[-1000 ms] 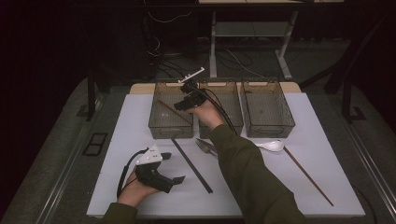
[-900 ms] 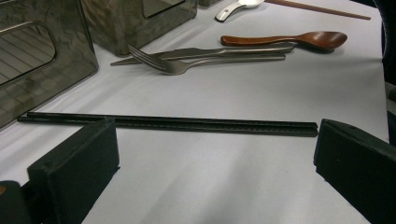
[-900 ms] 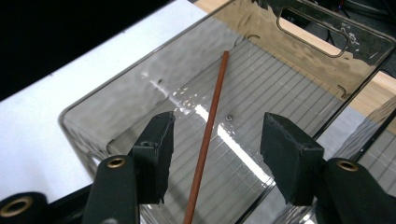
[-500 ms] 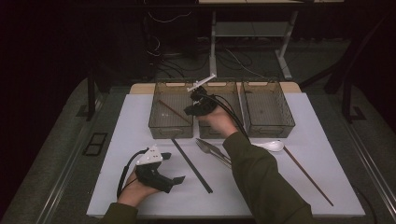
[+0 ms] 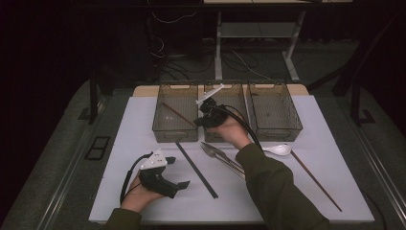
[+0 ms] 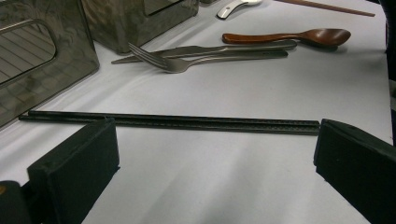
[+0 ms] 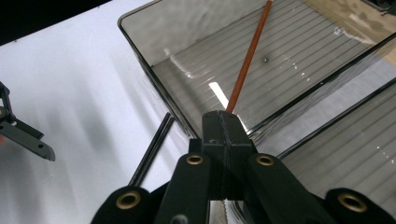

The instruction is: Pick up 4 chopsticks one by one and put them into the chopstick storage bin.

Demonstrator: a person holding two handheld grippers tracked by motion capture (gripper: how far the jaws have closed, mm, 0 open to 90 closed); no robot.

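Observation:
My right gripper point(image 5: 205, 116) hangs shut over the wall between the left bin point(image 5: 168, 130) and the middle bin point(image 5: 229, 91). In the right gripper view its jaws point(image 7: 224, 125) are pressed together with nothing visible between them. A brown chopstick point(image 7: 245, 60) lies slanted in the left bin point(image 7: 154, 56); its near end is hidden behind the jaw tips. My left gripper point(image 5: 168, 181) rests low on the white table point(image 5: 119, 191) at the front left, open. A pair of black chopsticks point(image 6: 173, 122) lies just beyond its spread jaws point(image 6: 215, 163).
A fork point(image 6: 187, 63), a knife point(image 6: 210, 48) and a wooden spoon point(image 6: 289, 37) lie together mid-table. A white spoon point(image 5: 278, 150) and a second brown chopstick point(image 5: 316, 179) lie to the right. The right bin point(image 5: 287, 127) stands at the back.
The right gripper has moved to the right, from over the left bin to the wall shared with the middle bin. The chopstick in the bin and the left gripper stayed put.

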